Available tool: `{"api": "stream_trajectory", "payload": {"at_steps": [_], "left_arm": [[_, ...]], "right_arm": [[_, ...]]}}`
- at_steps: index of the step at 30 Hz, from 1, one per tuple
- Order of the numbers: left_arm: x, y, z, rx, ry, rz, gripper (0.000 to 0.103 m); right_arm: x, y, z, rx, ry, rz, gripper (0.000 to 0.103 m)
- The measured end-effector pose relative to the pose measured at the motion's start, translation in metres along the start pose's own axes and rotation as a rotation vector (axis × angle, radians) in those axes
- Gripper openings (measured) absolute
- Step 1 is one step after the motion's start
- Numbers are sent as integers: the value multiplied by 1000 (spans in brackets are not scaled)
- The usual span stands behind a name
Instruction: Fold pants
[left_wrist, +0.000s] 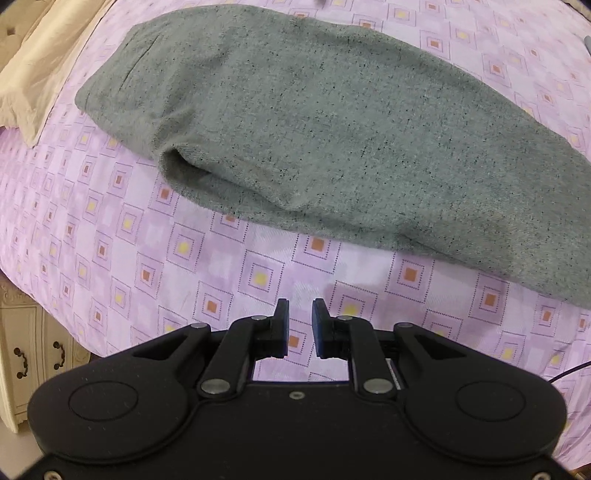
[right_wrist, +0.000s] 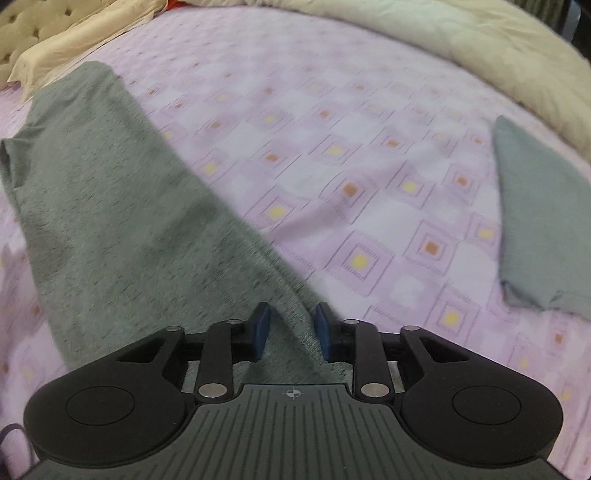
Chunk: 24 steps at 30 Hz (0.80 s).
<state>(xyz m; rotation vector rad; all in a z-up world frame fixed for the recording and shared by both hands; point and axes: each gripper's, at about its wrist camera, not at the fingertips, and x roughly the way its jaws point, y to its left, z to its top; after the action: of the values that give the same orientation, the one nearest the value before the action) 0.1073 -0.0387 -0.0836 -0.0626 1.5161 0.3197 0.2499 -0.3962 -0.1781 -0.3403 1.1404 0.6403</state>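
Grey-green speckled pants lie flat on the pink patterned bed sheet, folded lengthwise, running from upper left to lower right in the left wrist view. My left gripper hovers over bare sheet just in front of the pants' near edge, jaws slightly apart and empty. In the right wrist view the pants stretch from upper left down under my right gripper. Its jaws are open, with the pants' edge between and below them. The view is blurred.
A second folded grey-green garment lies at the right on the sheet. Cream pillows and a cream duvet line the far side. A cream cabinet stands beside the bed at lower left.
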Motion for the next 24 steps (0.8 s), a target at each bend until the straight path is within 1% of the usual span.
{"api": "stream_trajectory", "payload": {"at_steps": [1, 2, 3, 5, 7, 9, 10, 11, 13, 15, 17, 19, 22, 24], "left_arm": [[0, -1, 0, 2, 0, 2, 25], [0, -3, -1, 4, -1, 3, 25], [0, -4, -1, 7, -2, 3, 25], [-1, -6, -3, 16, -8, 5, 25], [0, -7, -6, 27, -4, 11, 25], [1, -7, -10, 38, 2, 20, 25], [1, -5, -11, 42, 0, 22, 25], [0, -2, -13, 45, -6, 25, 25], [-1, 5, -15, 46, -17, 36, 25], [1, 16, -14, 43, -27, 58, 25], [3, 25, -8, 36, -38, 83, 25], [4, 37, 2, 39, -64, 108, 25], [2, 53, 24, 67, -131, 137, 25], [0, 63, 45, 96, -187, 147, 25]], "right_arm": [[-2, 2, 1, -9, 1, 2, 4], [-3, 4, 1, -21, -7, -14, 4], [-6, 6, 2, -22, -27, -48, 3], [-5, 2, 1, 35, -49, -104, 4], [5, 2, -1, 77, -29, -121, 5], [10, 12, -2, 59, -30, -155, 6], [6, 16, -1, 65, -47, -178, 8], [0, 18, -2, 91, -73, -195, 13], [-19, 22, -3, 172, -158, -213, 16], [-39, 30, -6, 258, -215, -185, 17], [-51, 41, -7, 301, -237, -149, 18], [-60, 59, -6, 310, -237, -122, 18], [-69, 91, 0, 322, -246, -78, 18], [-71, 115, 7, 326, -245, -60, 18]]}}
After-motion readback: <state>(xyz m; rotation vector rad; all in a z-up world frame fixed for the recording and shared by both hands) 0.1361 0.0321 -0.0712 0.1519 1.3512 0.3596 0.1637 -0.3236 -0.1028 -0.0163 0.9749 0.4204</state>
